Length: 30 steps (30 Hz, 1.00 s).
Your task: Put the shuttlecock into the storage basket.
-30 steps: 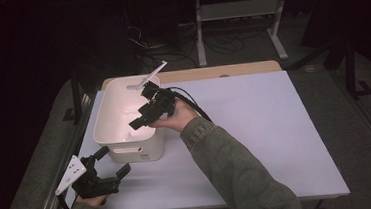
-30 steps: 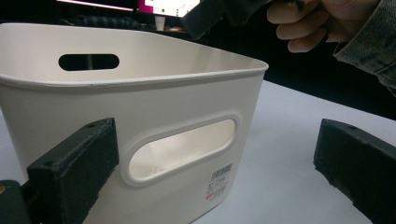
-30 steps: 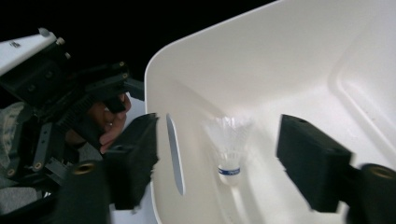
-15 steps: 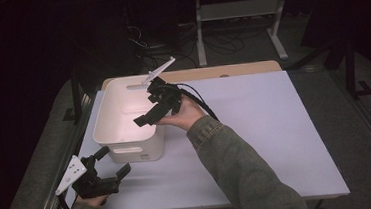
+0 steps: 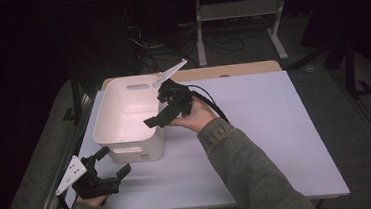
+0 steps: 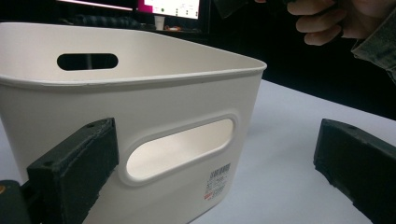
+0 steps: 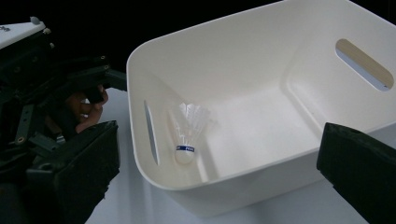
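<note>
i see the shuttlecock (image 7: 187,131) lying in the bin (image 5: 106,132), which sits at the table's (image 5: 275,127) left side.

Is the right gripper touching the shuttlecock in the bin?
Apart. In the right gripper view the shuttlecock lies on the bin floor against the near wall, while the right gripper has its jaws wide open above the rim with nothing between them.

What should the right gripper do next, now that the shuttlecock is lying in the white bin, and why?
Probably draw the right gripper back from over the white bin toward bare table. Its jaws have just been opening and stand wide with nothing between them, and the shuttlecock lies on the bin's floor by the near wall. The left gripper waits open beside the bin.
</note>
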Tool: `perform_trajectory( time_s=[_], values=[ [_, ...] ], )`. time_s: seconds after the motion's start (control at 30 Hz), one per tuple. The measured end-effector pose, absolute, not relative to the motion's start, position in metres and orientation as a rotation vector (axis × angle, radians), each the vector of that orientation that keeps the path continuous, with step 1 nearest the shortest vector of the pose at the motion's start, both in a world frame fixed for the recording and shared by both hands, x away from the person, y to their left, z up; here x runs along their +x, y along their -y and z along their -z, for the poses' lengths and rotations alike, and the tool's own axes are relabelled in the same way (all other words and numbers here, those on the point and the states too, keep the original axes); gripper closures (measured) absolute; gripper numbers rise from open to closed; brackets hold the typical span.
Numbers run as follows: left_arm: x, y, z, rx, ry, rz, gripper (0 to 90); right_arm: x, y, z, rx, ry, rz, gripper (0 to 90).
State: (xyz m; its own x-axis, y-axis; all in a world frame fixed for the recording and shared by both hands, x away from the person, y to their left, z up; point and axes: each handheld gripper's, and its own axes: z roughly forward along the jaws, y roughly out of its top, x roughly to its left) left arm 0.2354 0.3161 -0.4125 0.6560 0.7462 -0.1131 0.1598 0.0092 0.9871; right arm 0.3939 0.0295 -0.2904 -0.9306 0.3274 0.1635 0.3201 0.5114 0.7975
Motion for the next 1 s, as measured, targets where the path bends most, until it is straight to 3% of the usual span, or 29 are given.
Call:
perform_trajectory(
  time_s=[1.0],
  values=[
    [0.234,-0.317,0.412,1.531,-0.788,-0.544,0.0,0.379,0.036,0.292,0.702,-2.59,-1.62,0.0]
  ],
)
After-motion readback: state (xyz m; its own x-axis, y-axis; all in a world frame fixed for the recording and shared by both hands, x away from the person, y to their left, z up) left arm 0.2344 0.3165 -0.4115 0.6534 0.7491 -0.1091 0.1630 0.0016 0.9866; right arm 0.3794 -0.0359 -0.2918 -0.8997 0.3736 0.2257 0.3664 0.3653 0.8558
